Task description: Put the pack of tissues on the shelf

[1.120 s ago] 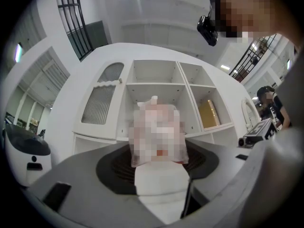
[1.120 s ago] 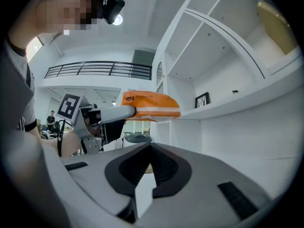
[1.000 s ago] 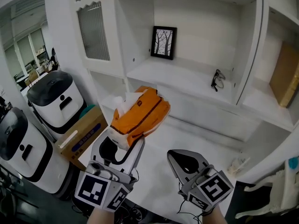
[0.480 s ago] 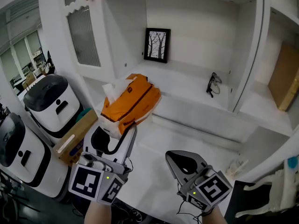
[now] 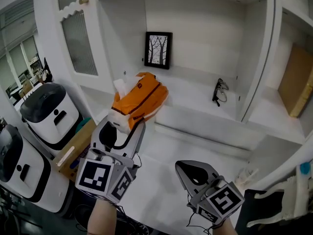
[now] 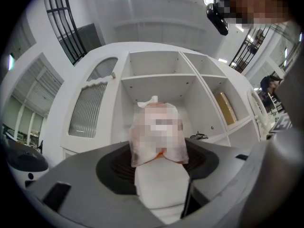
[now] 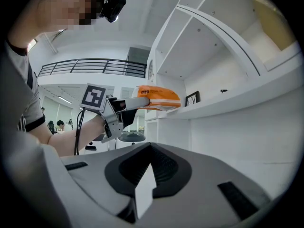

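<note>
The orange pack of tissues (image 5: 141,98), with a white tissue sticking out of its top, is in the air at the front left corner of the white shelf (image 5: 195,88). My left gripper (image 5: 128,124) is shut on its near end and points slightly upward. In the left gripper view the pack (image 6: 159,161) stands between the jaws, in front of the shelf (image 6: 156,78). The right gripper view shows the pack (image 7: 156,98) level with the shelf board (image 7: 228,103). My right gripper (image 5: 191,169) hangs lower right, shut with nothing in it.
A framed tree picture (image 5: 158,49) leans at the shelf's back and a pair of glasses (image 5: 218,91) lies to its right. A glazed cabinet door (image 5: 76,43) stands open at left. Two white bins (image 5: 49,114) and a cardboard box (image 5: 73,151) sit below left.
My left gripper has carried the pack up and forward, from over the lower counter to the shelf's front edge. The right gripper has barely shifted.
</note>
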Motion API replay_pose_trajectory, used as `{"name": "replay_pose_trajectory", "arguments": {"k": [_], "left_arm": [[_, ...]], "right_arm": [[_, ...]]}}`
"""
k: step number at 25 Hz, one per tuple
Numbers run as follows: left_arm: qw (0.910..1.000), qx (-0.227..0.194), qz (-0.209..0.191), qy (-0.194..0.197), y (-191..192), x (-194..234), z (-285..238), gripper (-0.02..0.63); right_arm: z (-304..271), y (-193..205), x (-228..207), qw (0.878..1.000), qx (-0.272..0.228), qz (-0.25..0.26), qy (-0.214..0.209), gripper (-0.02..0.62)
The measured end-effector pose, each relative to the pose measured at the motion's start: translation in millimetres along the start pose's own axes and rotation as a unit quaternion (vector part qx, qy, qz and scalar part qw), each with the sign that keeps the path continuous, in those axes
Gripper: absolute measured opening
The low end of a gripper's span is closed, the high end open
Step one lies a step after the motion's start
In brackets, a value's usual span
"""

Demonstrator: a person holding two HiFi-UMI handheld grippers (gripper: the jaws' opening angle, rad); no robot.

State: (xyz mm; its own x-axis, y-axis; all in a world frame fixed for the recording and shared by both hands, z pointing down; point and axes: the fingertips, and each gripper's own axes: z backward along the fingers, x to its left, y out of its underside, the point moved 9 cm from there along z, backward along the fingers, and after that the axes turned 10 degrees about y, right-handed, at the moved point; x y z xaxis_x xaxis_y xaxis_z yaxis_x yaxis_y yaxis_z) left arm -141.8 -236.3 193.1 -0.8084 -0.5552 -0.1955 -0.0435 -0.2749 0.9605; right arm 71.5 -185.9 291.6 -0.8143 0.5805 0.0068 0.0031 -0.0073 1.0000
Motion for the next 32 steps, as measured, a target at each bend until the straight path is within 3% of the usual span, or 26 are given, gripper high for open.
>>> {"name": "replay_pose_trajectory", "arguments": {"k": [11, 32], "left_arm": [[0.9997, 0.01, 0.023, -0.001, 16, 12, -32, 0.29], [0.9975, 0.07, 0.007, 0.007, 23, 22, -99, 0.299]], "right_arm": [[-1, 5, -12, 1.0, 0.003, -0.004, 0.01, 0.009], [1, 17, -34, 0.999, 0.005, -0.024, 0.022, 0.011]]}}
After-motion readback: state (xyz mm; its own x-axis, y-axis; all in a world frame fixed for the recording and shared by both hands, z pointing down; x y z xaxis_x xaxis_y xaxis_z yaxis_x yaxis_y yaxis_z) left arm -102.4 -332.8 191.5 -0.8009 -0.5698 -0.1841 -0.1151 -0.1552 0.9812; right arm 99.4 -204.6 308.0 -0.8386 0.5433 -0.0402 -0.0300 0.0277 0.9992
